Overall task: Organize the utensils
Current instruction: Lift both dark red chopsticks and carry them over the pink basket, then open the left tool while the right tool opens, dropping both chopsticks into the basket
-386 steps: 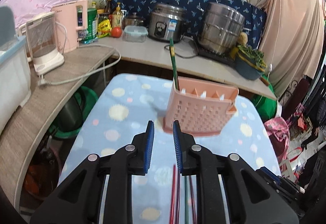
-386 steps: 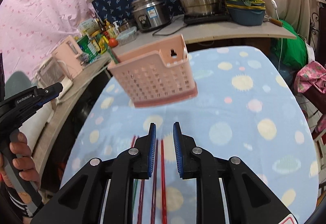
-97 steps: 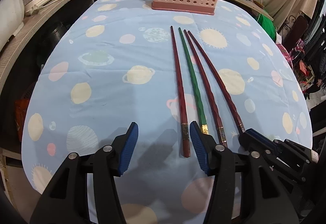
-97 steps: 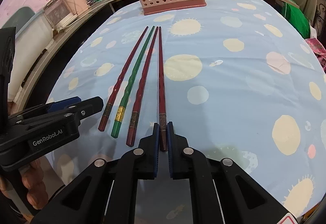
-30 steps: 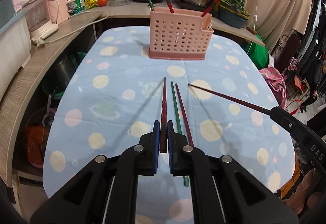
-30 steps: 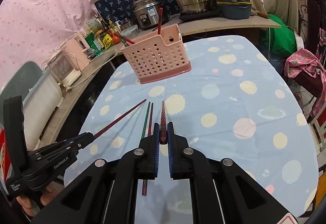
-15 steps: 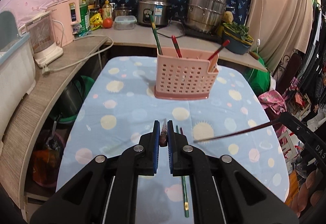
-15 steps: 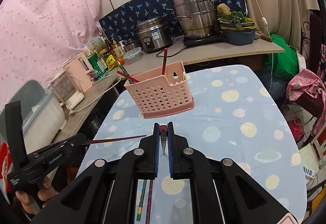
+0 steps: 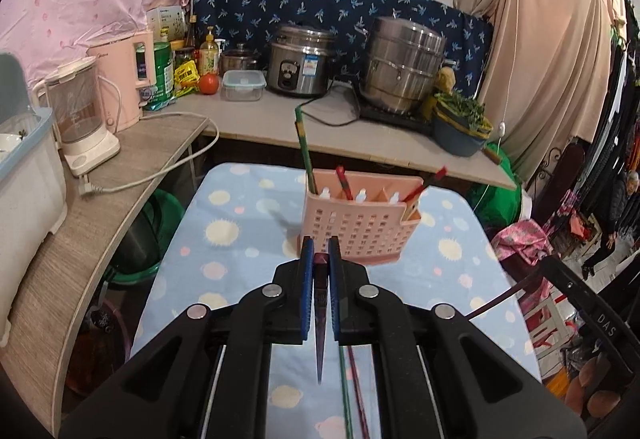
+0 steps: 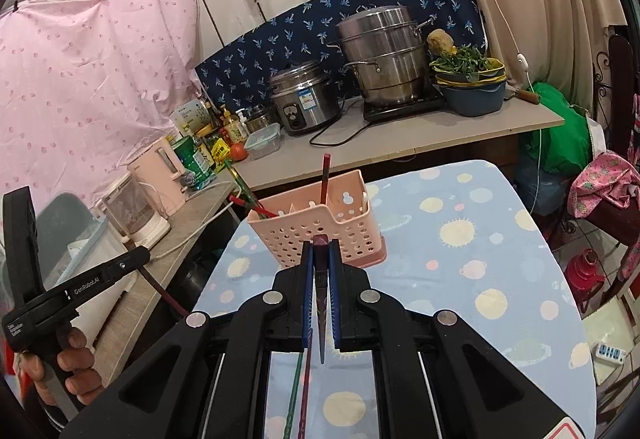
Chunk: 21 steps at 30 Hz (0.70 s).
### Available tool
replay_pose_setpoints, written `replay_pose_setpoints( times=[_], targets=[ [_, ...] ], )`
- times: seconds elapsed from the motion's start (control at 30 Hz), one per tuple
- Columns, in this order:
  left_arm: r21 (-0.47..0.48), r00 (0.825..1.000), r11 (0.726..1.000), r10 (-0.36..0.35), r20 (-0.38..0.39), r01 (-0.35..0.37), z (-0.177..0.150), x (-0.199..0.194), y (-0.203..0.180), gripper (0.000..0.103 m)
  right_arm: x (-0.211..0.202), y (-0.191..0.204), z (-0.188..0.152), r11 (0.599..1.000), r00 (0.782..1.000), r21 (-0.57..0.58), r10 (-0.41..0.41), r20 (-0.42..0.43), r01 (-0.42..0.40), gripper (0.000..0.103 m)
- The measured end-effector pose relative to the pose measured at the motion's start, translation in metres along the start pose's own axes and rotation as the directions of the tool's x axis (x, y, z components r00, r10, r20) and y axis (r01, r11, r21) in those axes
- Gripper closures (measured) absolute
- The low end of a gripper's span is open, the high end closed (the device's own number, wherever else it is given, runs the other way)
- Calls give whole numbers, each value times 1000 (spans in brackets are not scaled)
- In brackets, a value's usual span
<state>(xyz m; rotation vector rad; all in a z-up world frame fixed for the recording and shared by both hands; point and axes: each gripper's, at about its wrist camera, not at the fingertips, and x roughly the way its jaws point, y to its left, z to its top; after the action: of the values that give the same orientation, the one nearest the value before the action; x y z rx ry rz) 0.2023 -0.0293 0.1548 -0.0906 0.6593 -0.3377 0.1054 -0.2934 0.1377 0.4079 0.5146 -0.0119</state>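
Observation:
My left gripper (image 9: 319, 263) is shut on a dark red chopstick (image 9: 320, 323) that hangs tip-down between its blue pads. My right gripper (image 10: 321, 253) is shut on another dark red chopstick (image 10: 321, 315), also pointing down. Both hover above the table, in front of the pink perforated utensil basket (image 9: 360, 227) (image 10: 320, 227). In the basket stand a green chopstick (image 9: 304, 151) and two red ones (image 9: 344, 183). A green chopstick (image 9: 345, 387) and a red chopstick (image 9: 358, 391) lie on the blue spotted tablecloth (image 9: 240, 239) below the left gripper. In the right wrist view they show as the green chopstick (image 10: 294, 395) and the red chopstick (image 10: 305, 395).
A counter (image 9: 256, 119) behind the table carries a rice cooker (image 9: 302, 61), a steel steamer pot (image 9: 404, 65), a bowl of greens (image 9: 460, 123), kettles (image 9: 84, 115) and bottles. A hand holding the left gripper's handle (image 10: 60, 367) shows at the right wrist view's left edge.
Both grippers rose from the table with their chopsticks and moved toward the basket. The chopsticks now hang tip-down, and the basket looks closer and lower in both views.

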Motion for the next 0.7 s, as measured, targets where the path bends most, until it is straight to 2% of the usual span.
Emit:
replay_pose_setpoints(
  times=[0.23,0.47,0.7],
  targets=[
    [-25,993,999,-25,111,28,56,-13,-3,96,2,0,47,999,997,21,29,78,-30,96],
    [-46,975,998,-36,220,47,112,-18,-11,96,15,6,100,998,986,29,52,156,-57,96],
    [-43,951,997,-48,305,64,160,-16,-26,96,43,16,138,997,979,40,57,194,-66,96]
  ],
)
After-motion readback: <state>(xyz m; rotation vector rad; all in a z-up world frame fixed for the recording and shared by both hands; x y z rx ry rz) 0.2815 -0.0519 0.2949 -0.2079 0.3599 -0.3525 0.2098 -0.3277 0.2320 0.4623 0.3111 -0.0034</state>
